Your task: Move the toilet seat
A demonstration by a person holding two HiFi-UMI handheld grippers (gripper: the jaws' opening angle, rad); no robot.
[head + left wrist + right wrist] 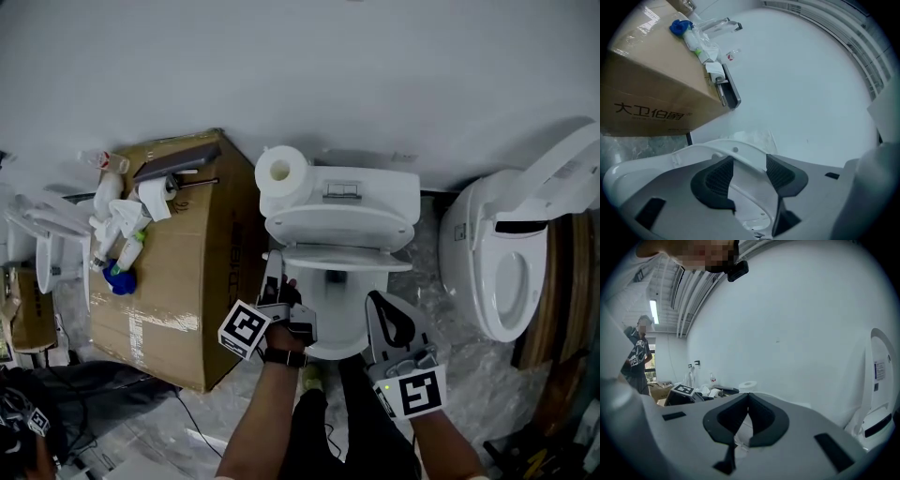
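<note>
Head view is showing the left gripper hovering at the near left edge of the tilted-up toilet seat, in front of the tank. Its jaws are standing apart, with the white rim showing between the pads, unpressed. The right gripper is hanging nearer, to the right, jaws closed together on nothing.

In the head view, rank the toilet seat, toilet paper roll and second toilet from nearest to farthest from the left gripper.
1. Toilet seat, at the left gripper.
2. Toilet paper roll, on the tank.
3. Second toilet, far right.
</note>
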